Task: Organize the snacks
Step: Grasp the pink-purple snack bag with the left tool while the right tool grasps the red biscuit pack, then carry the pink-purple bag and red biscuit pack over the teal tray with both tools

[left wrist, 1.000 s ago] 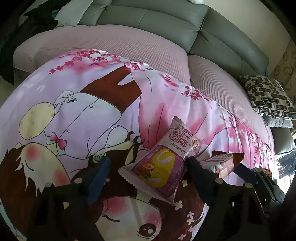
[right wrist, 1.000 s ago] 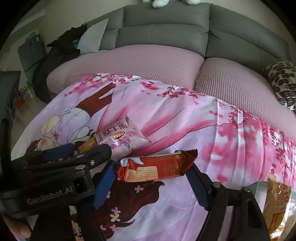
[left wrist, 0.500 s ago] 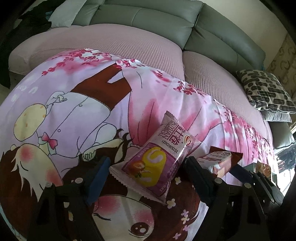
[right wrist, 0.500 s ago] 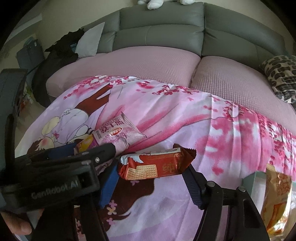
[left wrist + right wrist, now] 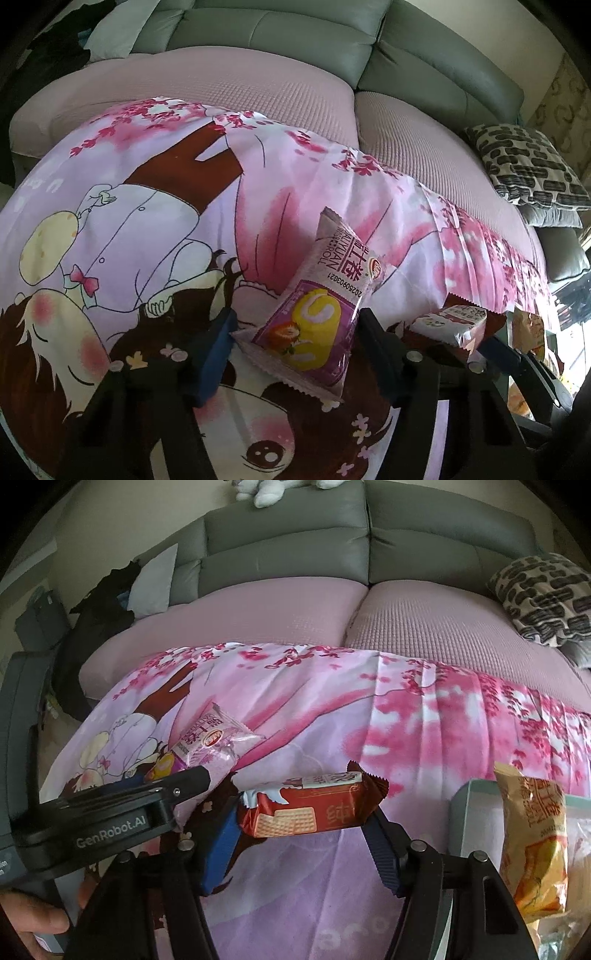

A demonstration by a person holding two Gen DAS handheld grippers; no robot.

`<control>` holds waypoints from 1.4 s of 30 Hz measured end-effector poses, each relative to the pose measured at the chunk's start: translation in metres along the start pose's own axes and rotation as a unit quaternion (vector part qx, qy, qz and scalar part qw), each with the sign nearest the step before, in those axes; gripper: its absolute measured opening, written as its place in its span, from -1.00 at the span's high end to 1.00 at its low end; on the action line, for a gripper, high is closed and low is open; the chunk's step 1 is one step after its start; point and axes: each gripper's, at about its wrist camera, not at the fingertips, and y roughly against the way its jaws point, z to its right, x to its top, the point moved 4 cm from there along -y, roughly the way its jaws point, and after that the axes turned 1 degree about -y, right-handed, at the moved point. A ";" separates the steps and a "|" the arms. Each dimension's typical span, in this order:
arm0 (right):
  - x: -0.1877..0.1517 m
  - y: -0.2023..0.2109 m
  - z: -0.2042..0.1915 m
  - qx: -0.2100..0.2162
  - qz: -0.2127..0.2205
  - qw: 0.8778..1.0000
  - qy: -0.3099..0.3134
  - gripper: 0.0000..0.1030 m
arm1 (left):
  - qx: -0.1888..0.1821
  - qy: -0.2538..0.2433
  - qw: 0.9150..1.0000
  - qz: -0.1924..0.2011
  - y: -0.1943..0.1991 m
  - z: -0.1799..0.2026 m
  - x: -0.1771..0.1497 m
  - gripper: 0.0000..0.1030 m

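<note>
Our left hand-held gripper [image 5: 295, 343] is clamped across the purple Swiss roll packet [image 5: 321, 314], the pads pressing its lower half while the top leans away toward the sofa [image 5: 258, 92]. Our right hand-held gripper [image 5: 299, 819] is closed on the red wafer packet [image 5: 310, 805], held crosswise and lifted clear of the pink cartoon blanket [image 5: 406, 716].

We judge the main risk to be slip. Both wrappers are slick film, and the Swiss roll packet is pinched low with most of its length unsupported, so a quick swing could let it pivot or slide out. Squeezing harder could crush the soft cake or snap the wafers. The two tools are also just beside each other; in the right wrist view the left one's body crosses in front, so a careless move could knock one packet against the other.

At the right edge stands a pale box [image 5: 476, 812] with an orange snack bag [image 5: 532, 849] in front of it. The box is cut off by the frame and masked by the bag, so we cannot tell how full it is.
</note>
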 end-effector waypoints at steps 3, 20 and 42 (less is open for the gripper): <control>-0.001 0.001 0.001 -0.001 -0.002 1.000 -0.005 -0.32 | -0.007 0.002 1.000 -0.006 0.000 0.005 -0.001 -0.20; -0.013 0.015 0.009 0.008 -0.002 0.999 -0.050 -0.30 | -0.013 0.019 1.000 0.002 0.015 0.011 -0.012 0.12; -0.015 0.064 0.002 0.007 0.036 0.996 -0.081 -0.30 | -0.004 0.014 0.998 0.059 0.072 0.013 -0.015 0.15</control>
